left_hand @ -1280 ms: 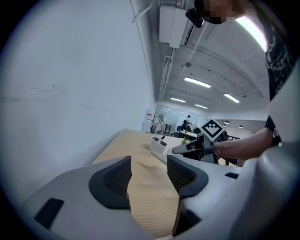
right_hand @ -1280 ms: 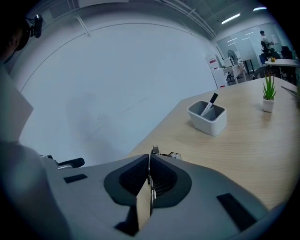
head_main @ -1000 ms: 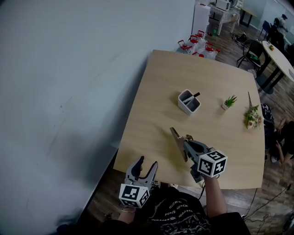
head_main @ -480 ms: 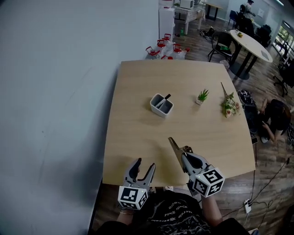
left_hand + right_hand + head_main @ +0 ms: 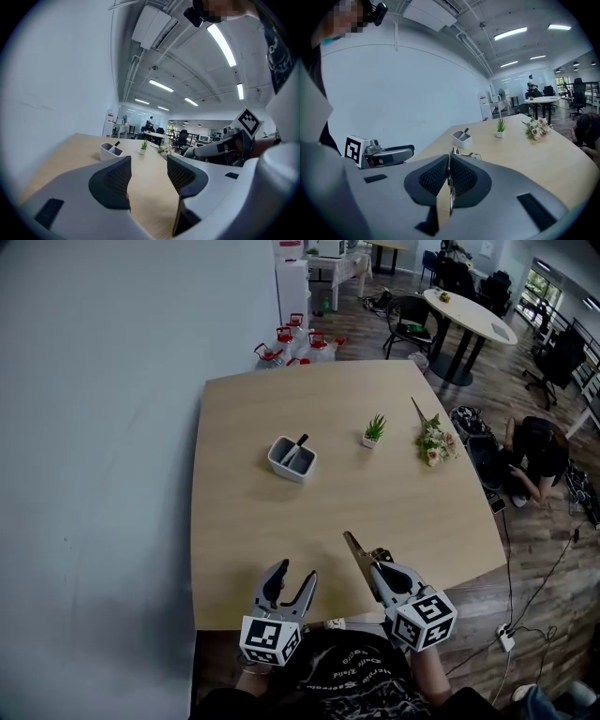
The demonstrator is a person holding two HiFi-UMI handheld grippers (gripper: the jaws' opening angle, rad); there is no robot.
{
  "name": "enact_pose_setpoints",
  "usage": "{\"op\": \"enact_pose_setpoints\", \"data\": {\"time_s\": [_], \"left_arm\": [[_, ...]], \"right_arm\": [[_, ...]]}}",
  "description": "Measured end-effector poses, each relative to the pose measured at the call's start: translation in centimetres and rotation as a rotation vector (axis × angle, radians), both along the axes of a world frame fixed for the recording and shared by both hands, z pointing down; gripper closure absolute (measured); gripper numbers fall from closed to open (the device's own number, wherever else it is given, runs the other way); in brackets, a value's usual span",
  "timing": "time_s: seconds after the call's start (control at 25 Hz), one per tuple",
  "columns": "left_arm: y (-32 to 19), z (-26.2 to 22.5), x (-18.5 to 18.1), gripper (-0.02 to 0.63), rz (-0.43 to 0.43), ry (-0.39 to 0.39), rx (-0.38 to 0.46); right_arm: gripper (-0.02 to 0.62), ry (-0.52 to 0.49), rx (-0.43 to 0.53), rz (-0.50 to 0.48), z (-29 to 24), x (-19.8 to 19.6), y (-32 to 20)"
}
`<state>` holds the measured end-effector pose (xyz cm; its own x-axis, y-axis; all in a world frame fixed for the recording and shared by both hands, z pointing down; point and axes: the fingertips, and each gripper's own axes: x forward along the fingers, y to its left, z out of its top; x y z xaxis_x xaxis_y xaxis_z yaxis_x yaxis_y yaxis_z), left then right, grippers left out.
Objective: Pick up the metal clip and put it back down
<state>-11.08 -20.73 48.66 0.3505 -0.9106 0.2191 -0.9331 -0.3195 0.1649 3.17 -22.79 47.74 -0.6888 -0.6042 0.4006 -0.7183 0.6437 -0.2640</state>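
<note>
My right gripper (image 5: pixel 373 565) is shut on the metal clip (image 5: pixel 356 556), a thin flat brownish piece with wire loops, held just above the near part of the wooden table (image 5: pixel 244 521). In the right gripper view the clip's thin edge (image 5: pixel 450 190) stands between the closed pads (image 5: pixel 463 177), and its wire loops (image 5: pixel 469 154) stick out beyond the tips of my right gripper (image 5: pixel 449 165). My left gripper (image 5: pixel 288 583) hovers at the table's near edge, open and empty. In the left gripper view nothing is between the spread jaws of the left gripper (image 5: pixel 149 169).
A white pen holder (image 5: pixel 292 457), a small potted plant (image 5: pixel 374 429) and a bunch of flowers (image 5: pixel 434 441) stand further back on the table. A wall runs along the left. Water jugs (image 5: pixel 291 341) stand on the floor behind. A person (image 5: pixel 534 456) crouches at the right.
The head view has swung, so the table sits further left in the picture and more floor shows at the right. Both grippers stay at the near edge, the right still shut on the clip.
</note>
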Motion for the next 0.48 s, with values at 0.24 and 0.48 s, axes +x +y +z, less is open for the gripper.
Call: {"op": "enact_pose_setpoints", "data": {"time_s": [0.24, 0.48], "left_arm": [[-0.4, 0.5, 1.6, 0.364, 0.039, 0.008, -0.001], [-0.8, 1.1, 2.2, 0.364, 0.039, 0.001, -0.019]], "right_arm": [[0.572, -0.024, -0.005, 0.044, 0.1, 1.3, -0.1], [0.572, -0.066, -0.022, 0.094, 0.0, 2.6, -1.7]]}}
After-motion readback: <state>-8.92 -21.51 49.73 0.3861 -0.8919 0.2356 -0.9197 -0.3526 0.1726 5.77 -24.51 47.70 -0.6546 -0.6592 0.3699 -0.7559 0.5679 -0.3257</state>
